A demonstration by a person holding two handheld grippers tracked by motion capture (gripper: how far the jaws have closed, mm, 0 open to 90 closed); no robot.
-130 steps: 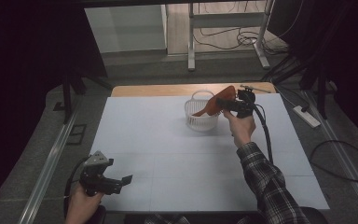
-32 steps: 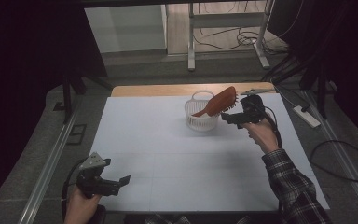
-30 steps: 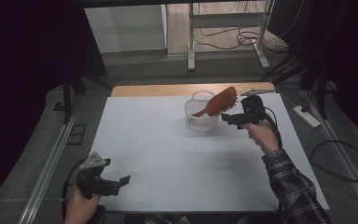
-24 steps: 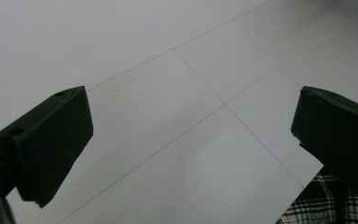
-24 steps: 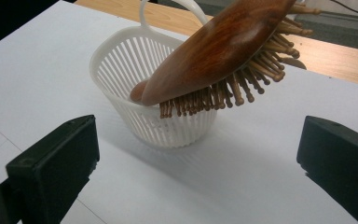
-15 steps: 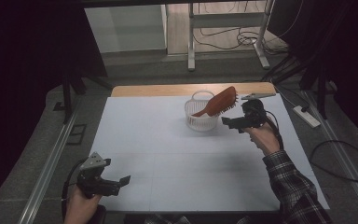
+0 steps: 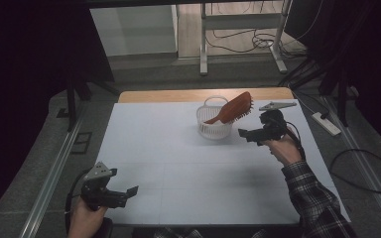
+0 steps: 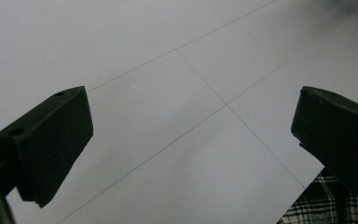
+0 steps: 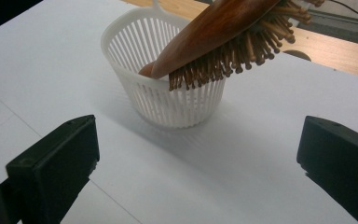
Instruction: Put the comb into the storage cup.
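I have the white bench [image 7: 178, 148] under both hands, and most of it lies bare between my two tongs; its far wooden edge runs just beyond the basket, its near edge just behind my left tongs [image 7: 124, 192]. Those sit low at the near left corner, released, jaws spread wide over plain white sheet with thin grid lines. In the left gripper view a corner of a plaid sleeve [image 8: 326, 205] shows past the bench edge.

My right tongs [image 7: 244, 134] hang over the far right part, also released and holding nothing, with the basket [image 7: 213, 121] just ahead of their jaws and apart from them.

The white slatted basket stands upright. The brown hairbrush [image 7: 234, 108] leans in it, handle end down inside, head sticking up and out over the rim on the side nearer my right tongs. Its long axis tilts up and away from the basket.

The right gripper view adds what the high view cannot give: the bristles [image 9: 223, 60] face downward, toward the bench.
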